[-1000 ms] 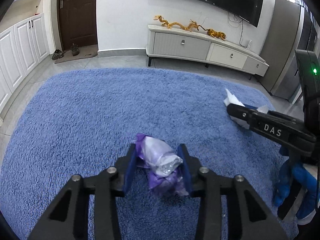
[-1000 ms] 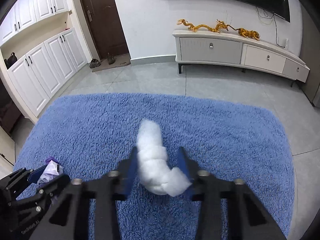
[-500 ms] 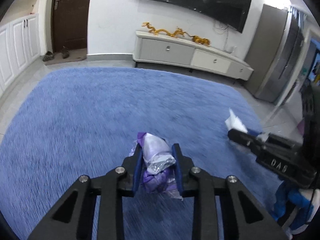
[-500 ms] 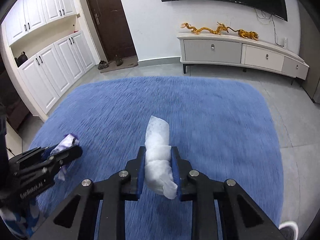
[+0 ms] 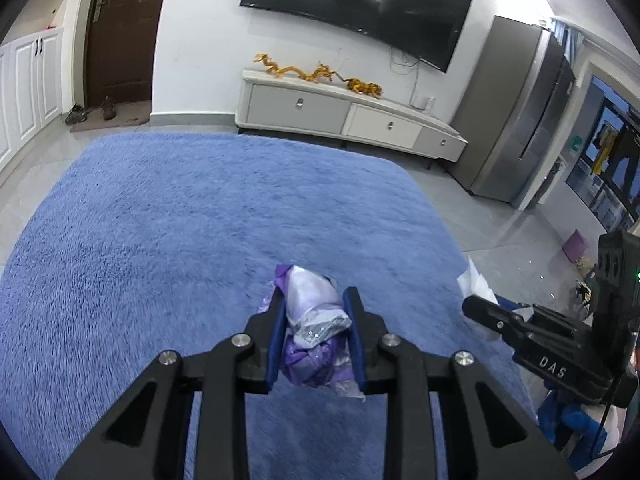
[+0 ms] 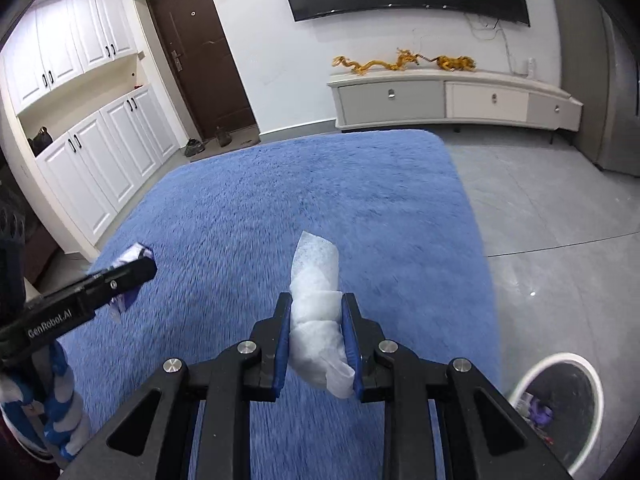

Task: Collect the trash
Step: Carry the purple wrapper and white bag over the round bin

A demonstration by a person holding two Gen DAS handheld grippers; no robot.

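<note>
My left gripper (image 5: 315,334) is shut on a crumpled purple and white wrapper (image 5: 314,320) and holds it above the blue rug (image 5: 180,220). My right gripper (image 6: 316,338) is shut on a rolled white tissue (image 6: 316,300), also lifted above the rug (image 6: 320,184). In the left wrist view the right gripper (image 5: 480,312) shows at the right with the tissue (image 5: 474,286). In the right wrist view the left gripper (image 6: 136,270) shows at the left with the wrapper (image 6: 132,254). A white-rimmed trash bin (image 6: 596,392) with trash inside stands on the floor at the lower right.
A white TV cabinet (image 5: 340,114) with golden dragon figures stands against the far wall under a wall TV (image 5: 356,8). White cupboards (image 6: 92,148) and a brown door (image 6: 200,52) are at the left. A grey fridge (image 5: 516,120) stands at the right. Grey tiles (image 6: 540,208) surround the rug.
Both grippers closed fully on their trash and rose from the rug. The views swung to the right, and the trash bin came into the right wrist view.
</note>
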